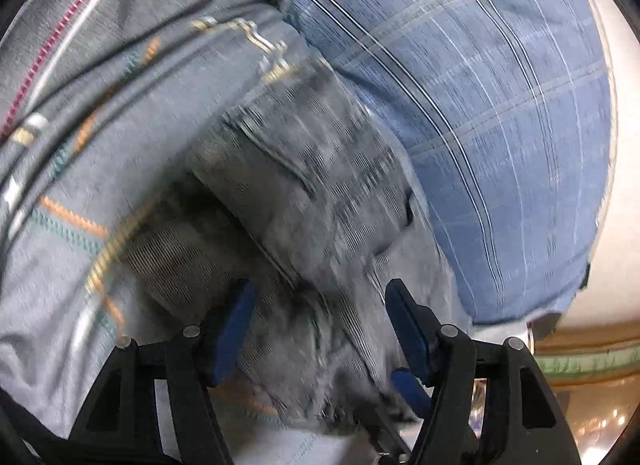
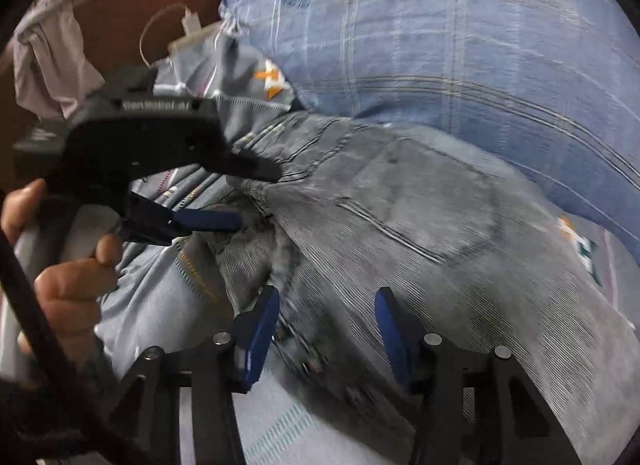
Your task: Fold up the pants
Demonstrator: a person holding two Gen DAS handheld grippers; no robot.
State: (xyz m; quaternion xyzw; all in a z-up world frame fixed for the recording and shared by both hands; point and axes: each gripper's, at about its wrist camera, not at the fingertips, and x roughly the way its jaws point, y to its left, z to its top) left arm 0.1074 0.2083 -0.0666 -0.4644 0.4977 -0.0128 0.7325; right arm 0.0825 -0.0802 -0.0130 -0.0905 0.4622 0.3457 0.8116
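Observation:
Grey denim pants (image 1: 304,185) lie bunched on a bed, blurred by motion. In the left wrist view my left gripper (image 1: 320,301) hangs over them, its blue pads (image 1: 236,317) apart, with crumpled denim running through the gap. The right wrist view shows the pants (image 2: 420,205) with a back pocket facing up. There my left gripper (image 2: 256,197), held by a hand (image 2: 68,289), straddles the waist edge. My right gripper (image 2: 326,305) sits low over the pants near the same edge. Its jaws stand apart, fabric lies between them, and I see no pad pressing.
A blue checked pillow (image 1: 480,105) (image 2: 440,45) lies just beyond the pants. Under them is a grey patterned sheet (image 1: 120,85) (image 2: 152,297). A lilac cloth (image 2: 48,65) hangs by a brown headboard (image 2: 132,9), near a white plug and cable (image 2: 188,25).

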